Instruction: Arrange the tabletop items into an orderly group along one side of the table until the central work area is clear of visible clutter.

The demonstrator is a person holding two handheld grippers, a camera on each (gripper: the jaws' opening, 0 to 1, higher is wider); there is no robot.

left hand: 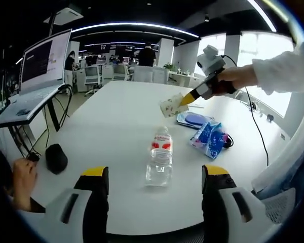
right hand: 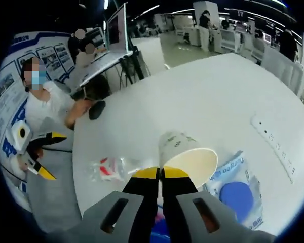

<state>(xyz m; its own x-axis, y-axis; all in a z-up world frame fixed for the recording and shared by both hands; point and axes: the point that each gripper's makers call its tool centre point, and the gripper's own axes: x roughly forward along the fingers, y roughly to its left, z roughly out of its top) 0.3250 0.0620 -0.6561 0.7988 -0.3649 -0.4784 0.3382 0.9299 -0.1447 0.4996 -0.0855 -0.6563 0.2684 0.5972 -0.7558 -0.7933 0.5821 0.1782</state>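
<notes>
Left claw open, empty, jaws spread wide low over the near edge of the tabletop; water bottle stands upright dead ahead between the jaw lines, just past the tips, so left claw is the nearer one for it; long axis vertical, so my read is a straight push forward then close on the body; clear plastic, red-and-white label near the neck, looks nearly empty, likely light and tippy.

Right claw closed on the rim of a paper cup; cup is lifted off the tabletop, tilted, mouth toward the camera; white with a pale print; in the left gripper view it hangs above the far-right items.

Beyond the bottle, right: blue packet, then a flat blue-lidded item just behind it; black mouse sits well apart on the left; laptop on a stand beyond the left edge.
</notes>
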